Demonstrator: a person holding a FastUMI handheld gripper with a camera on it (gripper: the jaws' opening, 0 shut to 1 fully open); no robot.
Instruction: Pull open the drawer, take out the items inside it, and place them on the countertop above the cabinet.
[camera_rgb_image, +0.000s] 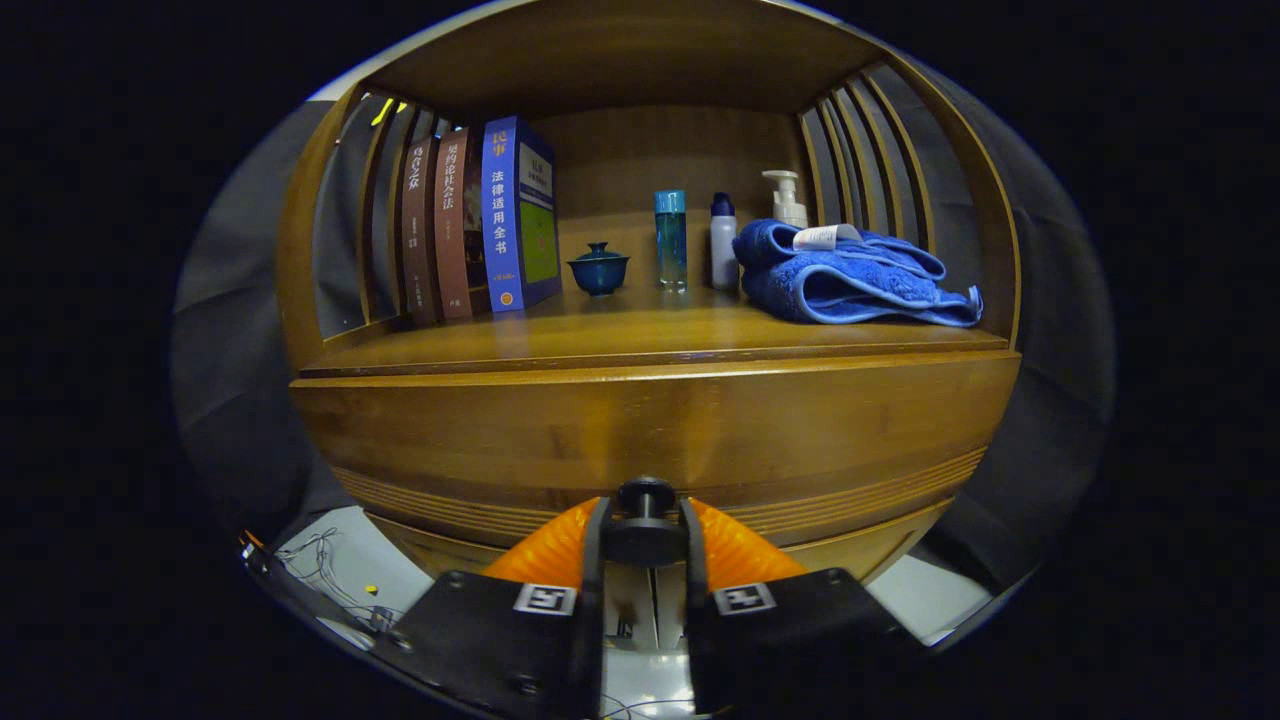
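1. Drawer (655, 440), wooden front closed flush in the cabinet (330, 300), directly under the table (600, 335) and just beyond the claw.
2. Black round drawer knob (645, 497) at the lower middle of the drawer front, sitting between the two fingers.
3. Claw (645, 525) clenched on the drawer knob, orange fingers (555, 550) pressed in on both sides, black finger mounts below.
4. Inside of the drawer hidden behind the closed front; contents cannot be told.
5. On the table, at the left, three upright books: two brown books (440, 230) beside a blue book (515, 215), leaning against the slatted side wall.
6. Near the middle, a small dark blue lidded cup (598, 268), lid on, contents hidden.
7. Just right of the cup, a tall teal bottle (671, 240), upright, capped.
8. Beside it, a white bottle (723, 245) with a dark cap, upright, touching or almost touching the towel.
9. Behind the towel, a white pump bottle (785, 198), upper part and pump head visible.
10. At the right, a folded blue towel (850, 280) with a white tag on top, lying against the slatted right wall.
11. Below the cabinet, pale floor (345, 565) with thin wires lying on it, left of the claw.
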